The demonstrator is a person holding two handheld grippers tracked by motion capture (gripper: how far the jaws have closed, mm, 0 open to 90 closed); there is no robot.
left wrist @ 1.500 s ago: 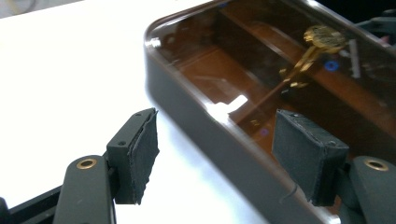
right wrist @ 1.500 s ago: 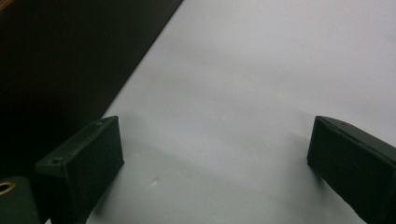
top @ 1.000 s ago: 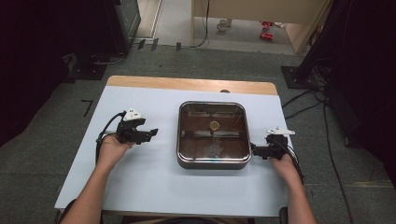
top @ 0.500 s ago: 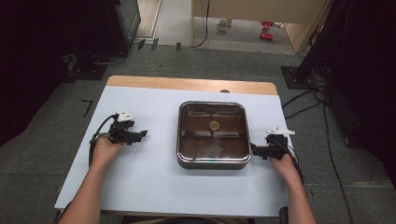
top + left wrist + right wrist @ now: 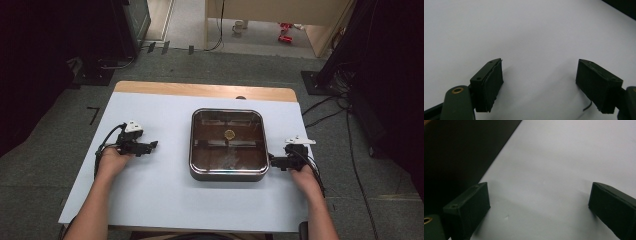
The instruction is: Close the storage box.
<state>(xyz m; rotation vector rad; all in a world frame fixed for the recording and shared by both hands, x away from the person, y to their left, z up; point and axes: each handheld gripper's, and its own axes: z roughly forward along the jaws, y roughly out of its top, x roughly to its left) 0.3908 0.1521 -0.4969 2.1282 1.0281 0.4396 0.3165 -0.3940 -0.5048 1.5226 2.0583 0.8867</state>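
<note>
A square pan (image 5: pixel 200 165) with a dark glass lid sits at the middle of the white table (image 5: pixel 165 200); a small round knob (image 5: pixel 230 133) shows at the lid's centre. My left gripper (image 5: pixel 154 145) rests low on the table well left of the pan, pointing right. Its jaws have just been opening and stand wide apart in the left gripper view, with bare white table between its pads (image 5: pixel 494 82). My right gripper (image 5: pixel 271 161) lies by the pan's right side, pointing at it. Its pads (image 5: pixel 471 212) stand wide apart over bare table, the pan's dark wall (image 5: pixel 461 150) just ahead on the left.
A wooden strip (image 5: pixel 200 90) runs along the table's far edge. Dark equipment and cables (image 5: pixel 345 95) stand on the grey floor around the table. White table surface lies between the left gripper and the pan.
My left hand and gripper have moved leftward and down toward the table, away from the pan. The right hand and the pan have stayed where they were.
</note>
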